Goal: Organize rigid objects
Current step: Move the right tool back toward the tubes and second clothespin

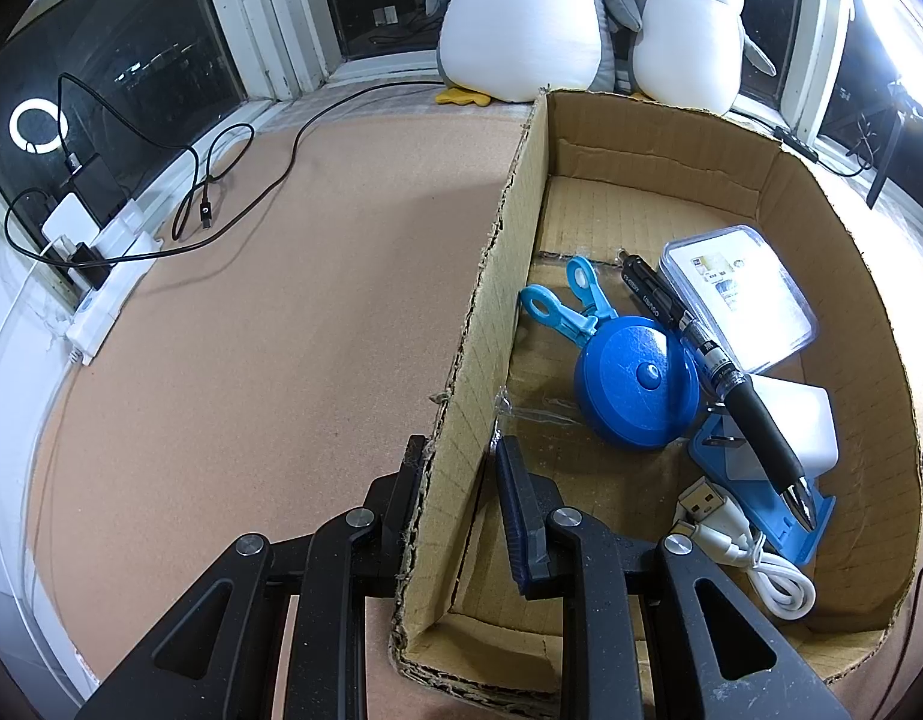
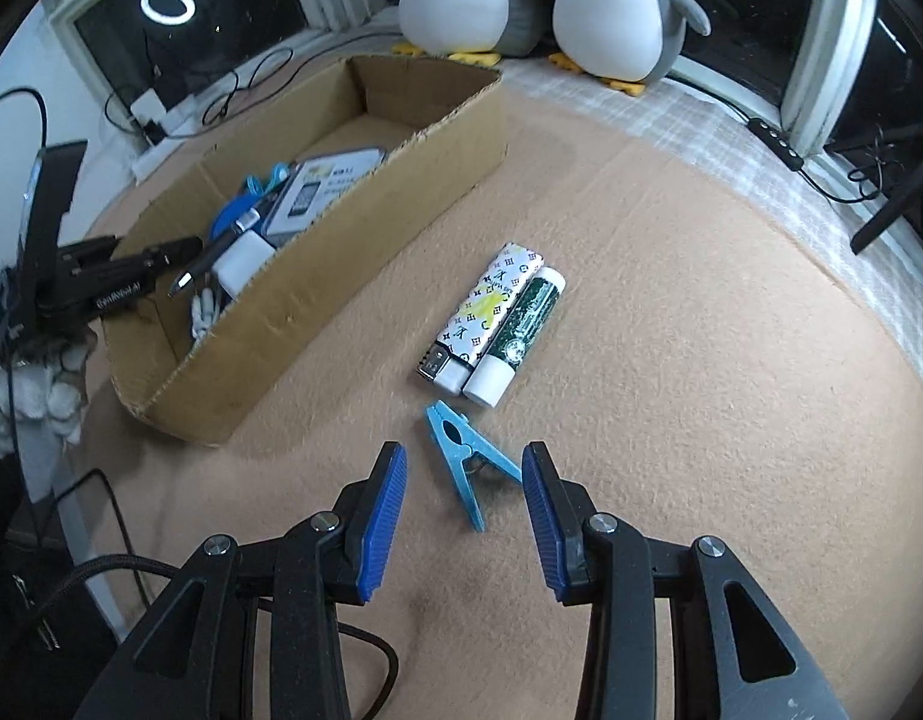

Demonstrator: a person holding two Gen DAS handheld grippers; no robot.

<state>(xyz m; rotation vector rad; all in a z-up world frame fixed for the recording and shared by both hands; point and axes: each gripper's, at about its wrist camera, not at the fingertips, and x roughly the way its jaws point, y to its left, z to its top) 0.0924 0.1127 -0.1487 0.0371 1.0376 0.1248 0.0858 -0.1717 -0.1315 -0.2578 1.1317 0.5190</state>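
Note:
A cardboard box [image 1: 503, 252] stands on the tan mat, and my left gripper [image 1: 461, 480] is shut on its near side wall. Inside lie a blue round tape measure [image 1: 638, 384], blue clips [image 1: 563, 306], a black pen [image 1: 755, 414], a clear case [image 1: 737, 294], a white charger [image 1: 803, 420] and a white USB cable [image 1: 749, 552]. In the right wrist view my right gripper [image 2: 464, 462] is open, low over the mat, with a blue clothespin [image 2: 455, 444] lying between its fingers, untouched. Just beyond it lie a patterned lighter [image 2: 491, 306] and a green-and-white tube [image 2: 521, 330], side by side, to the right of the box [image 2: 317, 300].
Two plush penguins [image 1: 521, 18] sit on the window sill behind the box. A white power strip [image 1: 110, 276] with black cables [image 1: 209, 192] lies at the mat's far left. Another cable with an inline switch [image 2: 779, 141] runs along the right sill.

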